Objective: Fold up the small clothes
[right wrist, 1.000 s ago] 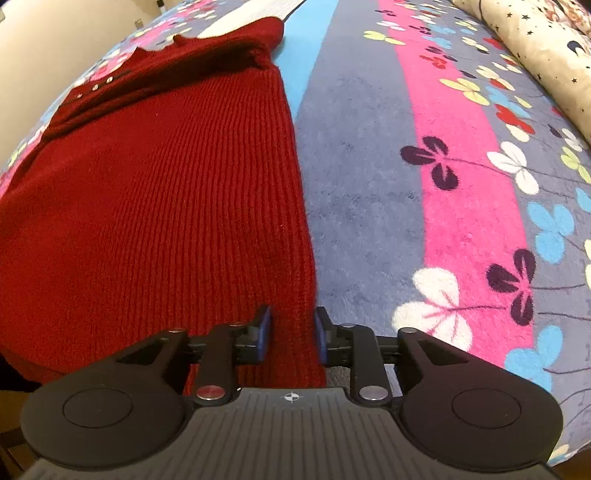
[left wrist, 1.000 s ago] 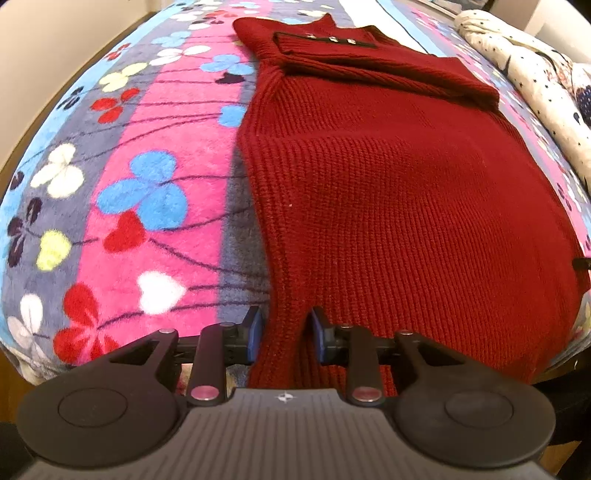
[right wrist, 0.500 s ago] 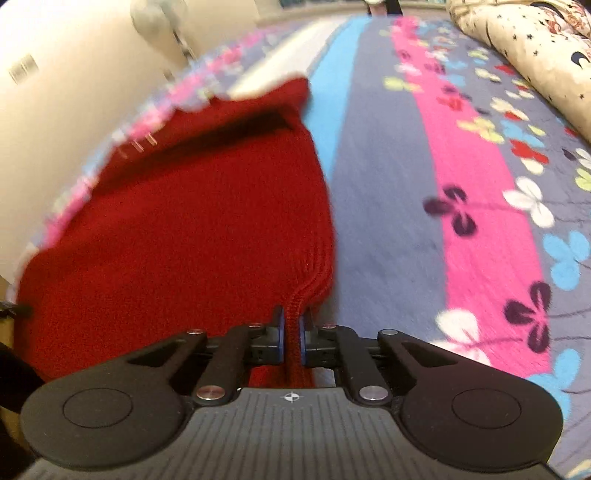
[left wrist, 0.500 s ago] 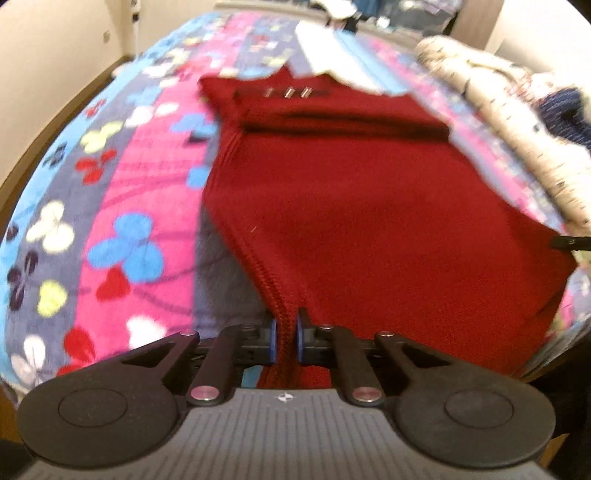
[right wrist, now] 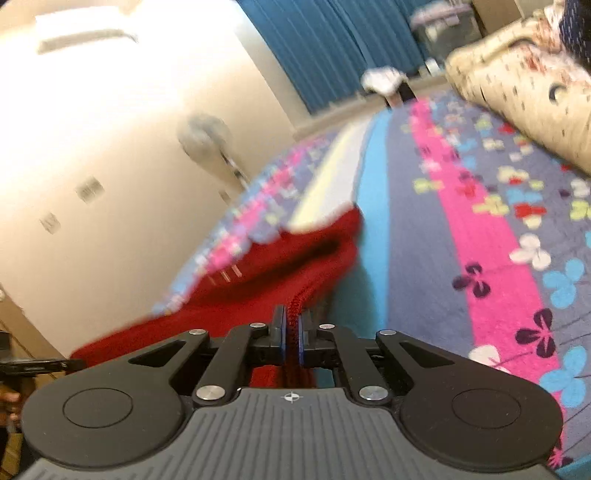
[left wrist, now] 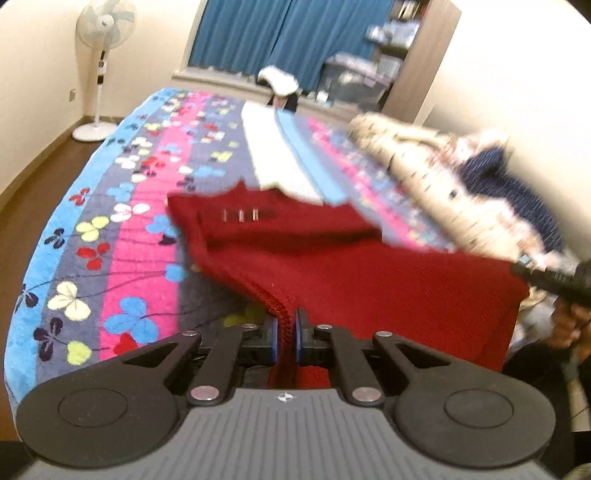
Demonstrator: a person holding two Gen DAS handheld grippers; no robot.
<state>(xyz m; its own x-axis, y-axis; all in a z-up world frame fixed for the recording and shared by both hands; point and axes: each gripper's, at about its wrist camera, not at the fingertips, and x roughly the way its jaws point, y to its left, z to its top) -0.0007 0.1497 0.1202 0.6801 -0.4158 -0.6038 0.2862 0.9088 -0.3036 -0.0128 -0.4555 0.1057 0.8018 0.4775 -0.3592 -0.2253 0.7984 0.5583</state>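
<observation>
A dark red knit sweater (left wrist: 369, 280) lies on the flowered blanket (left wrist: 140, 229), its collar end with three small metal buttons at the far side. My left gripper (left wrist: 285, 332) is shut on the sweater's near left hem corner and holds it lifted off the bed. My right gripper (right wrist: 291, 332) is shut on the near right hem corner of the sweater (right wrist: 258, 295), also lifted. The near half of the sweater hangs stretched between the two grippers. The right gripper also shows in the left wrist view (left wrist: 546, 277), at the sweater's right edge.
A cream patterned quilt (left wrist: 436, 177) with a navy garment (left wrist: 517, 192) lies along the bed's right side. A standing fan (left wrist: 103, 44) is on the floor at the far left. Blue curtains (left wrist: 280, 33) and shelves stand behind the bed.
Both grippers closed on the hem corners and rose, lifting the sweater's near edge off the blanket. Both views tilted up and now show the room.
</observation>
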